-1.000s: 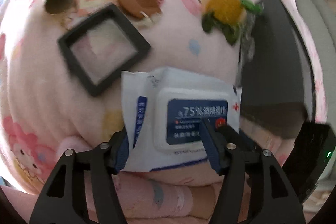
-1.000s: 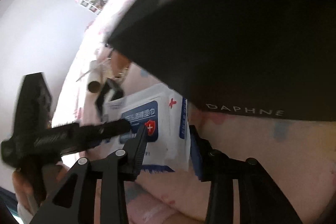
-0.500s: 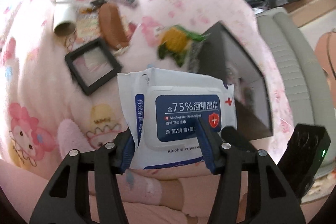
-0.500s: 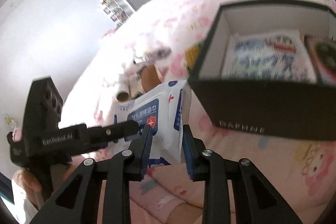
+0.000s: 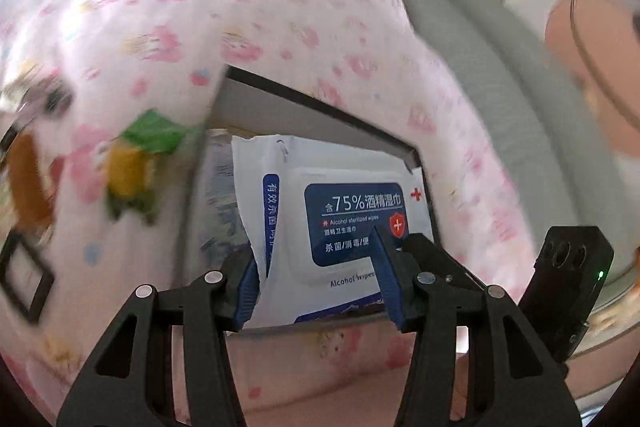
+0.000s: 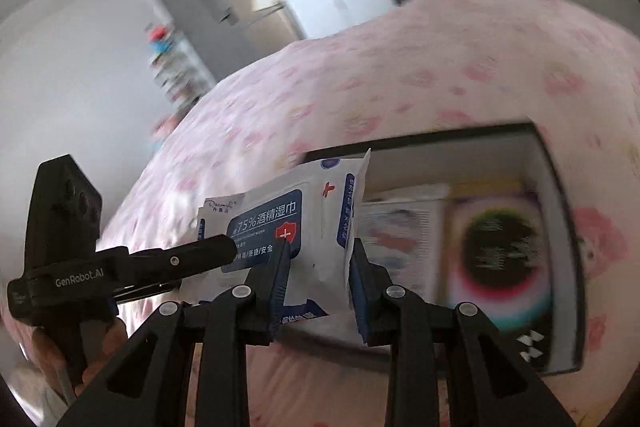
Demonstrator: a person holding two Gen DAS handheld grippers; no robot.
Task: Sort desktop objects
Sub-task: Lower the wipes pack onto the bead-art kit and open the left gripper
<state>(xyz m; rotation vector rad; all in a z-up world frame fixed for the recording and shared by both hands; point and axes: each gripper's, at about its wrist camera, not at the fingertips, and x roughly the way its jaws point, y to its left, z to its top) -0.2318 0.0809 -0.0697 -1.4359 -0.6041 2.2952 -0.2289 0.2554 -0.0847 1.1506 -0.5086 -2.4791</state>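
Note:
A white and blue pack of alcohol wipes (image 5: 340, 203) is held by both grippers above the open black box (image 5: 304, 99). My left gripper (image 5: 316, 283) is shut on the pack's near edge. My right gripper (image 6: 318, 287) is shut on the pack (image 6: 308, 211) at its other end. The black box (image 6: 560, 227) lies on the pink blanket and holds a printed packet and a round dark item. The left gripper's finger (image 6: 192, 259) shows in the right wrist view, lying across the pack's label.
A yellow and green knitted item (image 5: 132, 163), a brown comb (image 5: 24, 179) and a black square frame (image 5: 24, 279) lie on the pink blanket left of the box. A grey sofa (image 5: 500, 67) stands beyond the blanket.
Both grippers have carried the wipes pack up and to the right, from the blanket beside the frame to above the open black box. The loose items have slid to the left edge of view.

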